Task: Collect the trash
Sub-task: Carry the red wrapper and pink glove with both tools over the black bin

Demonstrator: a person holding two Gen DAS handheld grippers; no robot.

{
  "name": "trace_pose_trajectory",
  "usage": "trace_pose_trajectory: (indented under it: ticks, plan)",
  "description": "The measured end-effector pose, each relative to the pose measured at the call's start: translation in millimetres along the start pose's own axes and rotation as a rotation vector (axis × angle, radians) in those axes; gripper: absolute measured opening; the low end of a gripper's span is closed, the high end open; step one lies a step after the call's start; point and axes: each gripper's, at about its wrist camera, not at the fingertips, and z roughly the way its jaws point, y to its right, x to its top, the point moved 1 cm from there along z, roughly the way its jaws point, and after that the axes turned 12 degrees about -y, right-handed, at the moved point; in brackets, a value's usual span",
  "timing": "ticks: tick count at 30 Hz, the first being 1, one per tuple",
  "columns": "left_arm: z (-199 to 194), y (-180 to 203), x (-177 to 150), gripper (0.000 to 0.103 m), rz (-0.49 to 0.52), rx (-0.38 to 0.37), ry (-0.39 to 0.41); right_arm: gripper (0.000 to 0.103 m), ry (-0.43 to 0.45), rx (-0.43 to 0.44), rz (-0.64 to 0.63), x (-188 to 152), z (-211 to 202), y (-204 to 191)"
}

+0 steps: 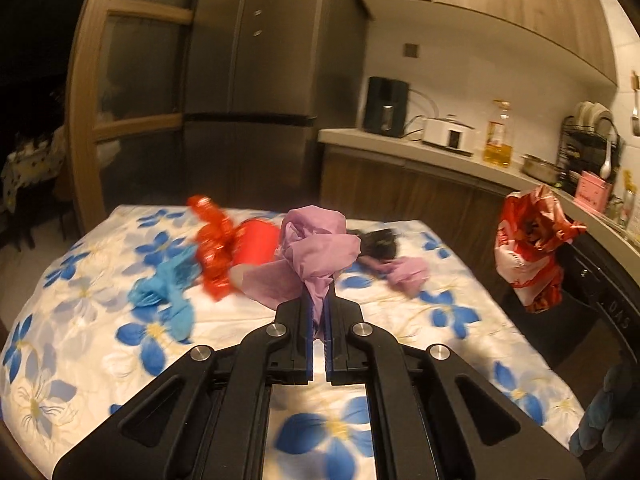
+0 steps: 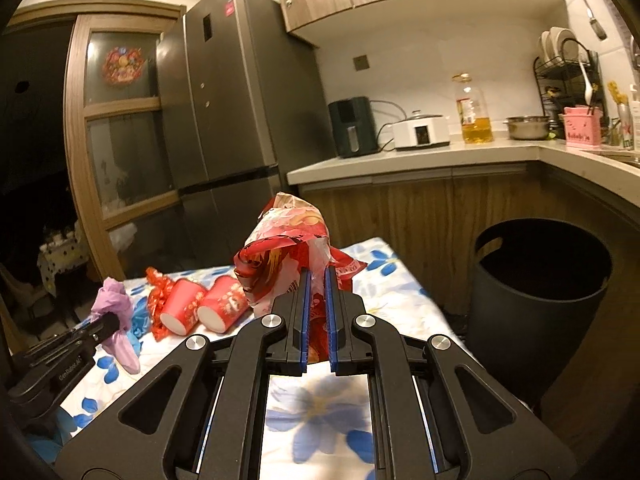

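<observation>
My left gripper [image 1: 319, 300] is shut on a crumpled purple plastic bag [image 1: 316, 246], lifted above the flowered table [image 1: 460, 344]; from the right wrist the same purple bag [image 2: 114, 304] shows at the left. My right gripper [image 2: 317, 276] is shut on a red and white plastic bag [image 2: 286, 256], which hangs in the air at the right of the left wrist view as the red bag [image 1: 528, 244]. A dark round trash bin [image 2: 540, 300] stands open on the floor right of the table. On the table lie red paper cups [image 2: 200, 310], a red foil wrapper [image 1: 212, 244], a blue glove [image 1: 168, 292], another purple scrap [image 1: 408, 276] and a black piece [image 1: 378, 244].
A grey fridge [image 2: 224, 112] stands behind the table, beside a wood-framed glass door [image 2: 116, 128]. The kitchen counter [image 2: 420, 156] carries an air fryer, a white cooker, an oil bottle, a steel pot and a dish rack. Wooden cabinets hang above.
</observation>
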Motion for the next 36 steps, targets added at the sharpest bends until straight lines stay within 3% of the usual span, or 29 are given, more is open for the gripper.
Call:
trace_pose_trajectory:
  ticks: [8, 25, 36]
  plan:
    - [4.4, 67.8, 13.8, 0.004, 0.098, -0.097, 0.018, 0.007, 0.042, -0.064, 0.037, 5.7, -22.7, 36.1]
    - [17.1, 225.6, 46.4, 0.003, 0.290, -0.324, 0.074, 0.007, 0.137, -0.288, 0.140, 31.2, -56.0, 143.0]
    - [40.8, 292.8, 52.4, 0.003, 0.354, -0.363, 0.057, 0.007, 0.141, -0.356, 0.172, 41.0, -49.6, 183.2]
